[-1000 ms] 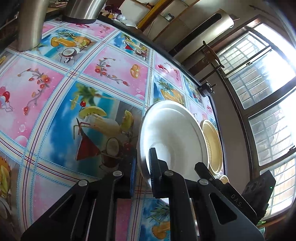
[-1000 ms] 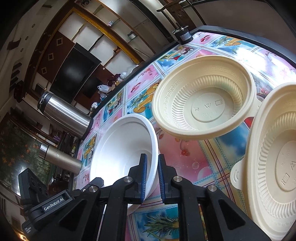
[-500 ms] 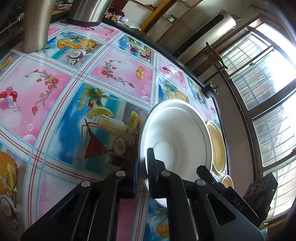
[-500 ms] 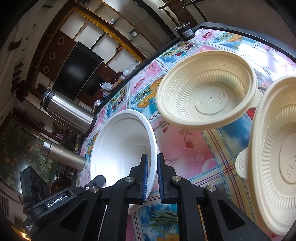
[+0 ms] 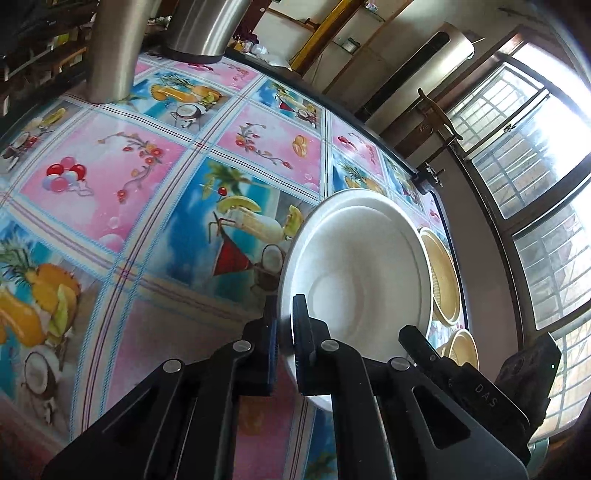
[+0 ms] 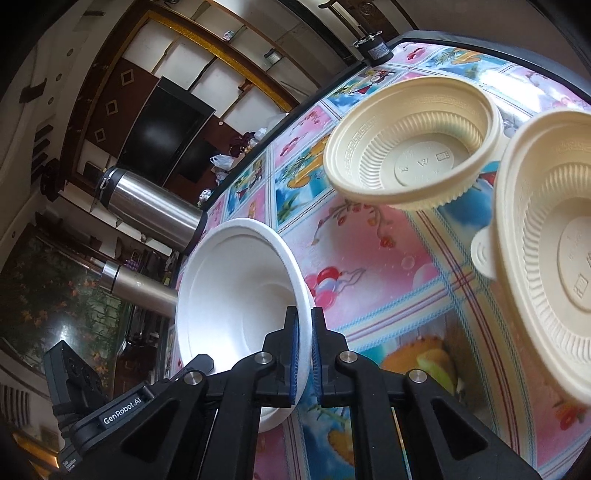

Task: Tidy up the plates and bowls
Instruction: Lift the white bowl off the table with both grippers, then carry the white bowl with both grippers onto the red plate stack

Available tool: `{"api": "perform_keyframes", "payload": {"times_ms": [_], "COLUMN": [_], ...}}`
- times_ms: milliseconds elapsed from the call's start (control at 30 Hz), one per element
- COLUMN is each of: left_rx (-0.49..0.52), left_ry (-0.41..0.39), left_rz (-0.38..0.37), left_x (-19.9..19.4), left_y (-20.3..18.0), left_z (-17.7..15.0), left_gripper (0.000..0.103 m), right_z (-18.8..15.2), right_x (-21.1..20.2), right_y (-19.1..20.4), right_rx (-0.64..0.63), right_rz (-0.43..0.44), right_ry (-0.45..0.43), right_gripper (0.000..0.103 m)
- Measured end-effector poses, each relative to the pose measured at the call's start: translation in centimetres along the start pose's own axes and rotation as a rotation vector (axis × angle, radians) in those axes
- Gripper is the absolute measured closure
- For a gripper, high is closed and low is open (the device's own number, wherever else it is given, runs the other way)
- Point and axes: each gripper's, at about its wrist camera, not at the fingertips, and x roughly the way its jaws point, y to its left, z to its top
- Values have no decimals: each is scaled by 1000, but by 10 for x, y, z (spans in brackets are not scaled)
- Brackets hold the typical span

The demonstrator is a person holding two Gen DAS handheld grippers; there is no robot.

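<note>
A white foam bowl point(image 5: 354, 266) is held between both grippers, tilted and above the fruit-print tablecloth point(image 5: 147, 184). My left gripper point(image 5: 284, 325) is shut on its near rim. In the right wrist view, my right gripper point(image 6: 303, 332) is shut on the opposite rim of the same white bowl point(image 6: 229, 295). Two ribbed cream bowls stand on the table beyond it: one point(image 6: 413, 155) farther off, another point(image 6: 554, 251) at the right edge. In the left wrist view the cream bowls point(image 5: 443, 280) show just behind the white bowl.
Two steel flasks point(image 6: 147, 206) point(image 6: 133, 288) stand at the table's far side, seen large in the left wrist view as steel flasks point(image 5: 207, 26). A small black reel point(image 6: 373, 48) sits at the table edge. A window with bars point(image 5: 535, 147) lies beyond the table.
Both grippers have shifted together with the white bowl, keeping their hold. The cream bowls now look a little nearer in the right wrist view.
</note>
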Motion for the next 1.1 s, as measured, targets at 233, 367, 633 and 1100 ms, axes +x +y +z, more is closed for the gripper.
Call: {"api": "perform_keyframes", "payload": {"times_ms": [233, 367, 633, 1100], "left_rx": [13, 43, 133, 131], "left_ry": [-25, -50, -154, -319], "left_rz": [17, 47, 113, 172], "left_x": [-25, -42, -98, -191], "left_y": [12, 16, 16, 46], "left_z": [-31, -50, -85, -112], "left_gripper": [97, 97, 96, 95], "right_z": [-28, -48, -86, -128], "right_x": [-19, -31, -62, -96], "right_y": [1, 3, 14, 88], "right_rx": [-2, -9, -43, -159], "right_rz": [40, 63, 140, 228], "right_ry": [13, 20, 11, 14], "right_gripper": [96, 96, 96, 96]}}
